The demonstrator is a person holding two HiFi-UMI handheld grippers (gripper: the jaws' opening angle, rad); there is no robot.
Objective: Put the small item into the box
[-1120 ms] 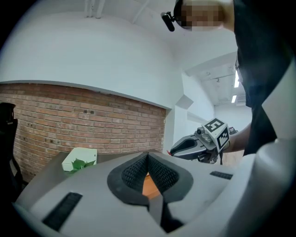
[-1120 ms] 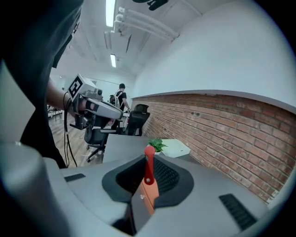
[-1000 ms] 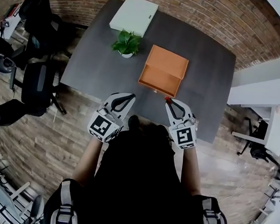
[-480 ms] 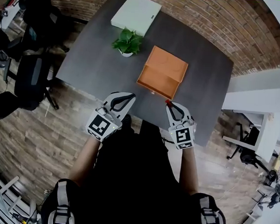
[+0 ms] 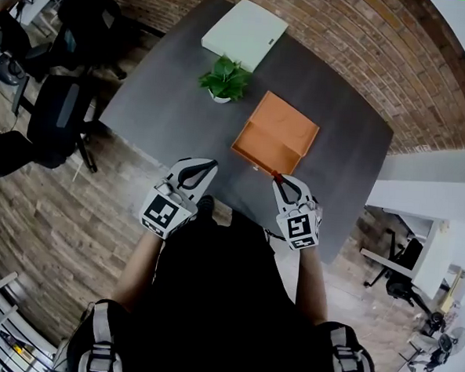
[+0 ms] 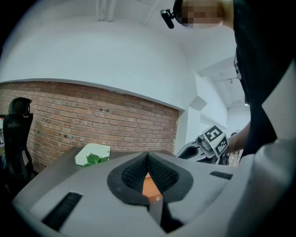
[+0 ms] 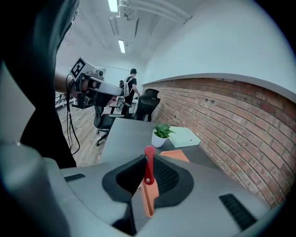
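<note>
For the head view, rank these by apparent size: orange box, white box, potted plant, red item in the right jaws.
1. orange box and white box: look about alike, and the white one lies farther off, so unranked.
2. potted plant.
3. red item, smallest.

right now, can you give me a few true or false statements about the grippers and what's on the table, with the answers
1. The right gripper is shut on a red item. True.
2. The red item lies in the orange box. False: it is in the right gripper's jaws, on the near side of the box.
3. The left gripper carries the potted plant. False: its jaws are together with nothing between them, and the plant stands on the table.
4. A white box lies on the table beyond the plant. True.
</note>
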